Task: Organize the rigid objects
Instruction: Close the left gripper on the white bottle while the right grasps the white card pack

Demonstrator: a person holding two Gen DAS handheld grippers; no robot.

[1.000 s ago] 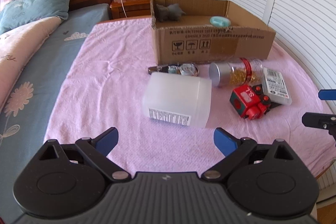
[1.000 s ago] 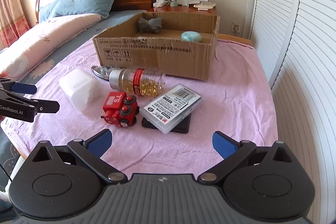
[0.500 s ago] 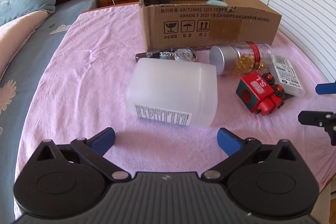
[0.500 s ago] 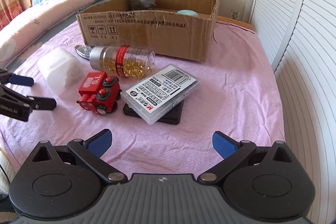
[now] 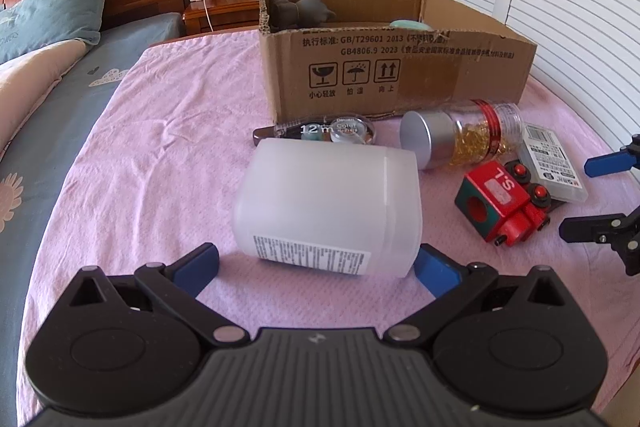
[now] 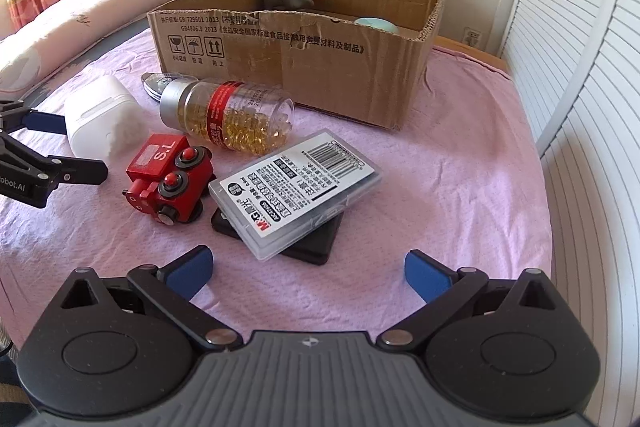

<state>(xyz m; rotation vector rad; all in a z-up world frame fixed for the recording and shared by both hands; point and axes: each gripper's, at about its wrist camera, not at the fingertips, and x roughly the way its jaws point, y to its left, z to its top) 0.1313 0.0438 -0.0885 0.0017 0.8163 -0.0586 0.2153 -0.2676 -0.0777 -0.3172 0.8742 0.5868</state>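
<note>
Left gripper [image 5: 316, 267] jaws apart, flanking frosted plastic jar [image 5: 328, 207] lying on side mid pink cloth [image 5: 168, 147]. Right gripper [image 6: 308, 271] jaws apart, bare cloth between; clear case [image 6: 298, 187], red toy train [image 6: 168, 179] just beyond. Cardboard box [image 6: 296, 55] at far edge.

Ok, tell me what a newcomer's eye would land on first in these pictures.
Probably the frosted white container, lying on its side on the pink cloth right between the open left gripper's fingertips. Next, the bright red toy train beside a clear card case stacked on a black one, just ahead of the open right gripper. Behind them sit a tipped bottle of golden capsules and the open cardboard box.
</note>
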